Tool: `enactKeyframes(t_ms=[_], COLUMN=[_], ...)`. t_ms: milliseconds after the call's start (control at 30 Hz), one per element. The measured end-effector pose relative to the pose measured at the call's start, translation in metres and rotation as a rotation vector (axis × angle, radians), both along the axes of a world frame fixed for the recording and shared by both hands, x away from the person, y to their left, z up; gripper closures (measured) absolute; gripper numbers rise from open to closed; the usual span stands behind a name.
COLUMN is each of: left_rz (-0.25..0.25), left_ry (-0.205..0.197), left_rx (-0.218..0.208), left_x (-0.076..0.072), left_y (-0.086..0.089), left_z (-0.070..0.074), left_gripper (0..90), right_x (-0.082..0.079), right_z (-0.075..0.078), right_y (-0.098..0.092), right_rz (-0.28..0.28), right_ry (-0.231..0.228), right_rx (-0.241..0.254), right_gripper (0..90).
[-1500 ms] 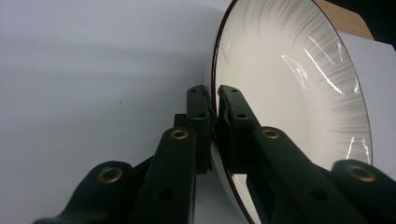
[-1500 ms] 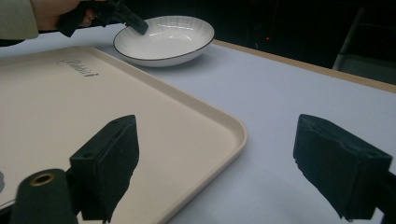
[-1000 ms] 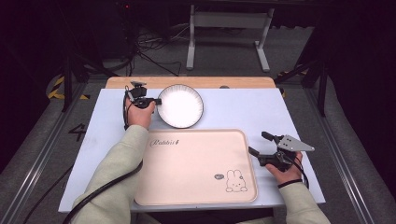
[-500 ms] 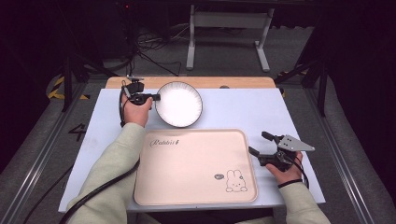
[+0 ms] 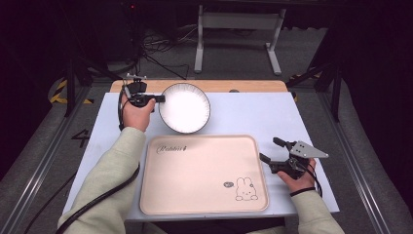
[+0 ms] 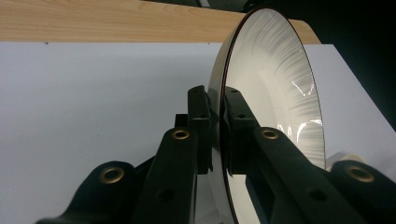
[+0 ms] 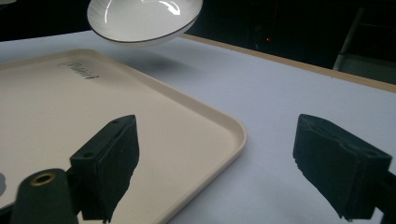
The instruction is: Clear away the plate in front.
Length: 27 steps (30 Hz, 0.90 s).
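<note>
Here the left gripper (image 5: 158,99) has its two black jaws pinched hard onto the rim of a round white plate with a thin dark edge and fine ribbed lines (image 5: 185,108). In the left gripper view the jaws of that gripper (image 6: 215,122) stand nearly together, one pad on each face of the plate (image 6: 275,98), with just the thickness of the rim between them. The plate stands on edge in that view because the camera is turned with the hand.

From the high view the plate sits toward the far left of the pale blue-white table (image 5: 253,114), just beyond the far edge of a large beige rectangular tray with rounded corners, a script word and a small rabbit drawing (image 5: 202,175). Whether the plate is off the table cannot be told from above; the right gripper view settles it, showing the plate (image 7: 144,21) in the air with a soft shadow on the table (image 7: 280,102) beneath it, clear of the tray (image 7: 196,116).

The right gripper (image 5: 272,151) rests in the person's right hand (image 5: 294,178) just beside the tray's right edge. In its own view the right gripper (image 7: 238,172) has its jaws spread wide, holding nothing, with the tray's corner and bare table between them.

A light wooden strip (image 5: 195,86) borders the table's far side.
</note>
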<state>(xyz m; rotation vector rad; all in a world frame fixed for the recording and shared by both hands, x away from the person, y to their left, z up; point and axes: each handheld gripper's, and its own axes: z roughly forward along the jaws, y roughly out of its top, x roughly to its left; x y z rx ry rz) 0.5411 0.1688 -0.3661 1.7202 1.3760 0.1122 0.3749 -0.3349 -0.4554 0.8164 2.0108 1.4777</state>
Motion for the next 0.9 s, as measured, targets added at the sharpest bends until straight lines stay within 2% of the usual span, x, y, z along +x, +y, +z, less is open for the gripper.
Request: enactKeyframes(t_ms=[300,533,633,900], left_rz=[-0.066,-0.094,-0.125,-0.179], left_ry=[-0.031,-0.036,-0.033,-0.043], left_rx=[0.02,0.005,-0.004,0.002], left_x=[-0.016,-0.026,-0.033,-0.047], left_y=[0.003,0.007,0.007,0.004], left_z=[0.016,0.023,0.025,0.03], left_gripper=[84.0,84.0,84.0,83.9], right_x=[0.0,0.0,0.0,0.0], right_z=[0.0,0.0,0.0,0.0], right_y=[0.0,0.0,0.0,0.001], right_rz=[0.001,0.004,0.003,0.004], right_ry=[0.001,0.0,0.0,-0.002], right_rx=[0.002,0.002,0.0,-0.003], right_gripper=[14.9,14.9,14.9,14.9])
